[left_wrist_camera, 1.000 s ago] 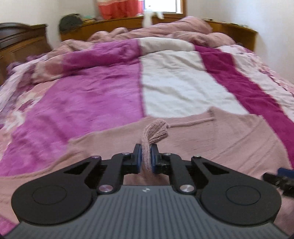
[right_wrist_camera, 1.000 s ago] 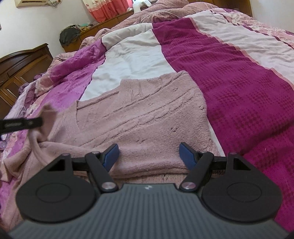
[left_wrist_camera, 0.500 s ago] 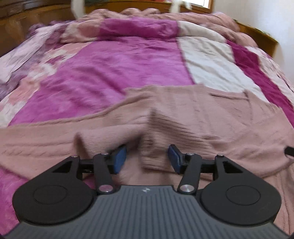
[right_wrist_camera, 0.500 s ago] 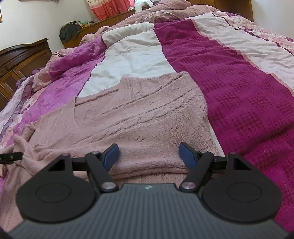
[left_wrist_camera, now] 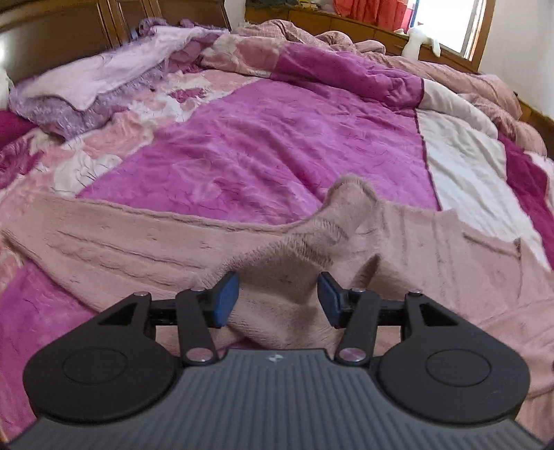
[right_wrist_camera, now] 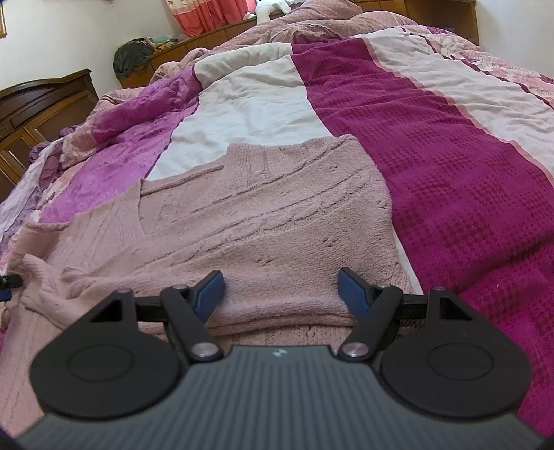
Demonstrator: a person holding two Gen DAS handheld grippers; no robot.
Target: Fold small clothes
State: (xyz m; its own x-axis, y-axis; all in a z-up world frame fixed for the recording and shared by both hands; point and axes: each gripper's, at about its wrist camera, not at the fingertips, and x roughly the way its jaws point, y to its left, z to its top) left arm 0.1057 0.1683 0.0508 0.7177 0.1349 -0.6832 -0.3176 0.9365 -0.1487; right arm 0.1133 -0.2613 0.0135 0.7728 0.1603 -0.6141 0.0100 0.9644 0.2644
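A dusty-pink knitted sweater (right_wrist_camera: pixel 263 214), ribbed and cabled with a soft fuzzy nap, lay spread on the bed just ahead of both claws. The right gripper (right_wrist_camera: pixel 280 294) was released, its blue-padded fingers (right_wrist_camera: pixel 353 294) standing wide apart over the sweater's folded near edge, gripping nothing. Beyond them the V-neck pointed away to the left, and the right-hand side ended in a straight folded edge.

The left gripper (left_wrist_camera: pixel 278 297) was likewise released, jaws apart, with a rumpled ridge of the sweater (left_wrist_camera: pixel 277 263) rising between the pads (left_wrist_camera: pixel 225 297); whether the wool touched them could not be told. One sleeve (left_wrist_camera: pixel 104 242) stretched flat to the left of that claw.

Under the garment lay a plush blanket (left_wrist_camera: pixel 259 145) in magenta, cream and dark waffle-textured bands. Farther ahead were a heaped pink quilt (right_wrist_camera: pixel 311 24), dark carved wooden furniture (right_wrist_camera: pixel 38 110) to the left, and coral curtains (right_wrist_camera: pixel 207 14) at the back.
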